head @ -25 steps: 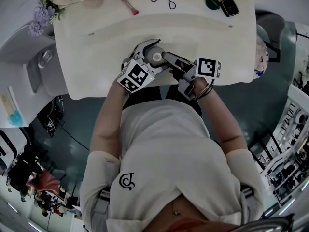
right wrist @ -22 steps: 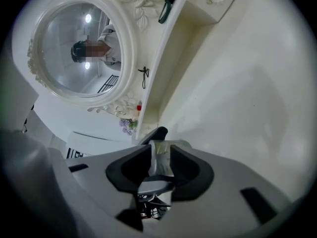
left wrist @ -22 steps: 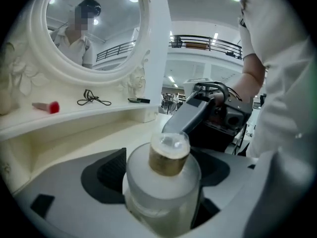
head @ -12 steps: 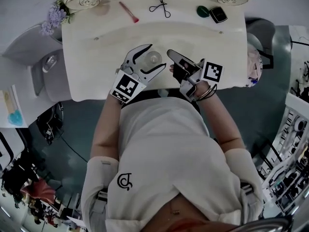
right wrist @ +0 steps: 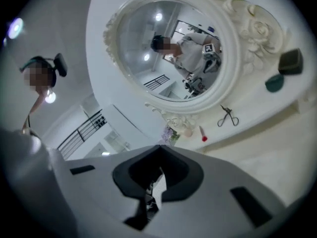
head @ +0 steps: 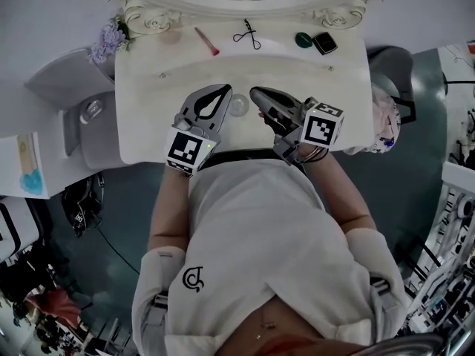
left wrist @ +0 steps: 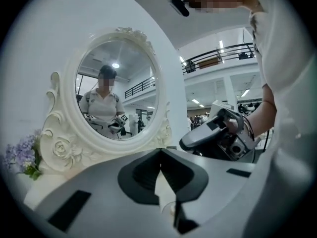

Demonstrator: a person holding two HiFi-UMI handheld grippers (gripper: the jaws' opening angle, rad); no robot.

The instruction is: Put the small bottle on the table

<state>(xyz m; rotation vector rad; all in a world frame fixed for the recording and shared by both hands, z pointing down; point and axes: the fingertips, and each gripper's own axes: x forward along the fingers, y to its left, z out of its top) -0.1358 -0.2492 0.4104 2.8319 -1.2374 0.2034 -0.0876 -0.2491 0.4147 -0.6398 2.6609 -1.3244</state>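
Left gripper (head: 223, 90) and right gripper (head: 256, 92), both closed, flank the small bottle (head: 237, 106).

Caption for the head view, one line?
Small bottle on the table between left hand-held gripper and right hand-held gripper, both shut.

Head view: above the person, facing steeply down; table (head: 148, 124) at 12 o'clock.
Left gripper view: low over the table, near the mirror (left wrist: 116, 95) at 10 o'clock.
Right gripper view: low, tilted; mirror at 12 o'clock.
Shared: mirror.
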